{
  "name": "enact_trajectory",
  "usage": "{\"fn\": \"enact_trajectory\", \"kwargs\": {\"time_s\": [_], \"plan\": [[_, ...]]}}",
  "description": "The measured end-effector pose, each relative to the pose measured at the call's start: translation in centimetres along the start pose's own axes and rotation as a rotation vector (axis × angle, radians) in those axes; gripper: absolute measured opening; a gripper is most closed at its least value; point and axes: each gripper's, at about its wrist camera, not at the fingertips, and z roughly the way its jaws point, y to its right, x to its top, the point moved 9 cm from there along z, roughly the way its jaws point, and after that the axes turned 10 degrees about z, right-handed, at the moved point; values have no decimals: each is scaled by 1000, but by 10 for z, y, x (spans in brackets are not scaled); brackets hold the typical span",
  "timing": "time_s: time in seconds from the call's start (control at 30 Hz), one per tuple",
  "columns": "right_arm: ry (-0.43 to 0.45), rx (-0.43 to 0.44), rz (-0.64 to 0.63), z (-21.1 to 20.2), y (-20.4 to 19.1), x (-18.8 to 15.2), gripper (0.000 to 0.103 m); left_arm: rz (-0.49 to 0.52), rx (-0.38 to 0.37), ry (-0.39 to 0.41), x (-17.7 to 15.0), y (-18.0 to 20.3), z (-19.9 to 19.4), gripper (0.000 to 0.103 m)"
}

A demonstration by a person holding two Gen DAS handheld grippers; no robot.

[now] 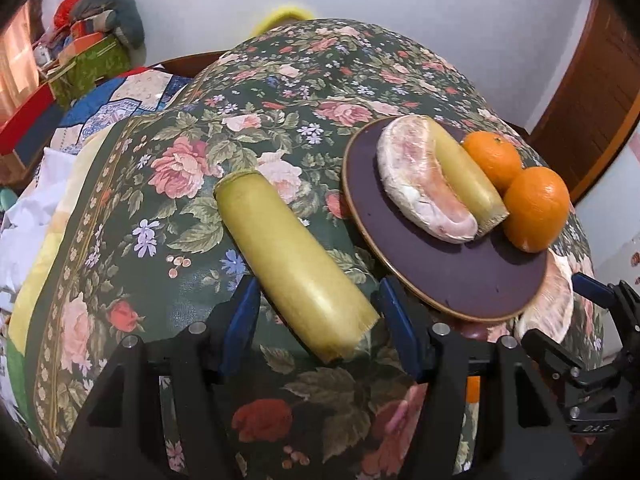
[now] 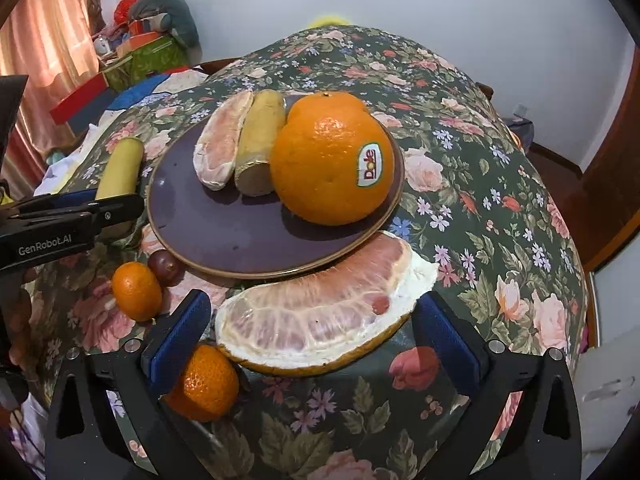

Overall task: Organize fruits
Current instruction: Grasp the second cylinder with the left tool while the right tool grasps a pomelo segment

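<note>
Blue-padded right gripper spread wide, straddling pomelo wedge lengthwise across the gap; left gripper likewise released, flanking yellow stick pointing away.

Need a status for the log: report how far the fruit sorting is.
Done: plate holds a pomelo segment, a yellow piece and oranges. In hand: nothing; both open grippers straddle the yellow stalk and big pomelo wedge. Left: two small citrus, one dark fruit.
</note>
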Motion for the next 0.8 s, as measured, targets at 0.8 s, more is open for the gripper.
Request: {"fn": "enact_trajectory", "kwargs": {"time_s": [0.8], "plan": [[-22, -25, 84, -24, 71, -17, 101, 118, -1, 4, -50, -9, -53, 37]]}}
